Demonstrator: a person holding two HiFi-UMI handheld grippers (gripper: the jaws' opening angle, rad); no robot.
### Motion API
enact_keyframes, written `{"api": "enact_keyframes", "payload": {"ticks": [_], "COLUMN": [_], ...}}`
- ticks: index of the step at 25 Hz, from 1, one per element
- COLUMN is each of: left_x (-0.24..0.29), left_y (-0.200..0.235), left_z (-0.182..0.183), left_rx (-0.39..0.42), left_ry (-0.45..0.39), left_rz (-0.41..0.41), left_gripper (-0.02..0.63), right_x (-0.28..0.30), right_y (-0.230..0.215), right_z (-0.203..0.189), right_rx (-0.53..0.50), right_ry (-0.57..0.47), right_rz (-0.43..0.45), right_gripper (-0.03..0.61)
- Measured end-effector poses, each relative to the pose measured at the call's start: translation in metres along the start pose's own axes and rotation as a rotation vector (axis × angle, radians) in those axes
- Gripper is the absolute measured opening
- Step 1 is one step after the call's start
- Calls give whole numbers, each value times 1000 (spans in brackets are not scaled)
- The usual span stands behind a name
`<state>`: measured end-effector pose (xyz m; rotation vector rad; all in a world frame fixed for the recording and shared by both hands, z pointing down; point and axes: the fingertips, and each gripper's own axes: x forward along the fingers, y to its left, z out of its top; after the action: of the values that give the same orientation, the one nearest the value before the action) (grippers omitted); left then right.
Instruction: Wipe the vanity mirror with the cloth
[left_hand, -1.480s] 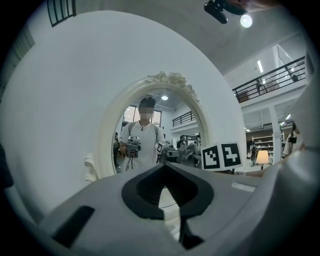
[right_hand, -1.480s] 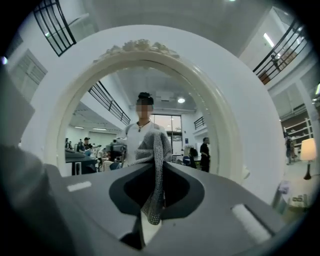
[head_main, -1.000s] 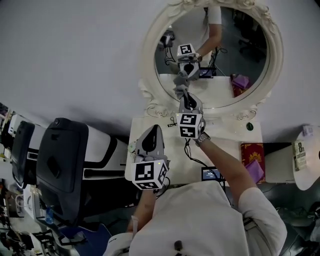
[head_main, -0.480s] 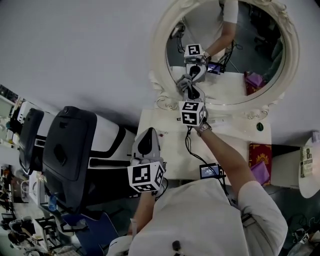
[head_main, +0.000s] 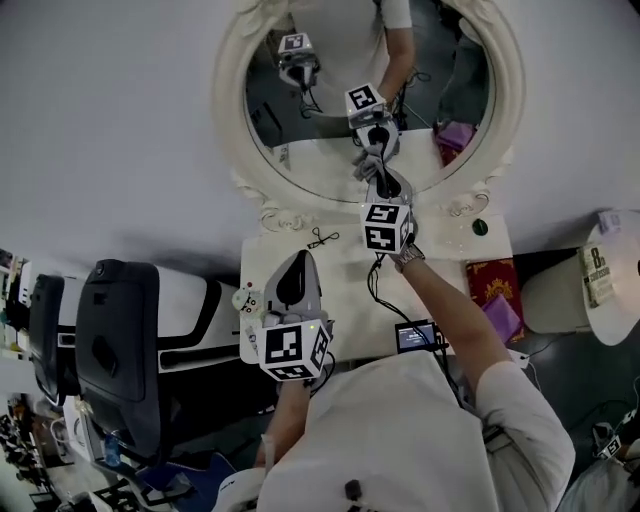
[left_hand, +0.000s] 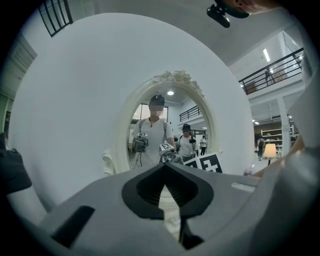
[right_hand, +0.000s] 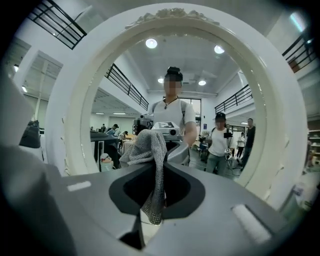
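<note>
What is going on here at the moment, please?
A person is at a white vanity table with a hand-held gripper in each hand. The right hand-held gripper is shut on a grey cloth, which appears pressed against the lower part of the vanity mirror. The left hand-held gripper is shut and empty, over the table.

- Our left gripper and right gripper are grey, each carrying a white cube with black square markers.
- We wear a white short-sleeved shirt and a wristwatch.
- A black cable hangs from the right gripper.
</note>
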<state>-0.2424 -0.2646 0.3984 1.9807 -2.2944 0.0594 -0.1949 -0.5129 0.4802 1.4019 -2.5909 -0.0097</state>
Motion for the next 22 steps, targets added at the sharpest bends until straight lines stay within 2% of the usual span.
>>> {"api": "enact_keyframes", "payload": {"ticks": [4, 11, 17, 22], "left_x": [19, 37, 43, 38], "left_y": [-37, -67, -82, -74], "left_z": [1, 2, 1, -1], "left_rx": [5, 3, -6, -22], "left_ry": [1, -5, -8, -11], "left_rz": [-83, -135, -150, -114], "left_gripper": [3, 3, 3, 3], "right_x": [-8, -18, -23, -23], "right_y": [-58, -132, -167, -175], "right_z": [-9, -23, -32, -34], "right_rx": [5, 27, 0, -2], "right_ry": [20, 55, 90, 88], "right_rz": [-85, -194, -243, -264], "right_gripper": [40, 38, 37, 34]}}
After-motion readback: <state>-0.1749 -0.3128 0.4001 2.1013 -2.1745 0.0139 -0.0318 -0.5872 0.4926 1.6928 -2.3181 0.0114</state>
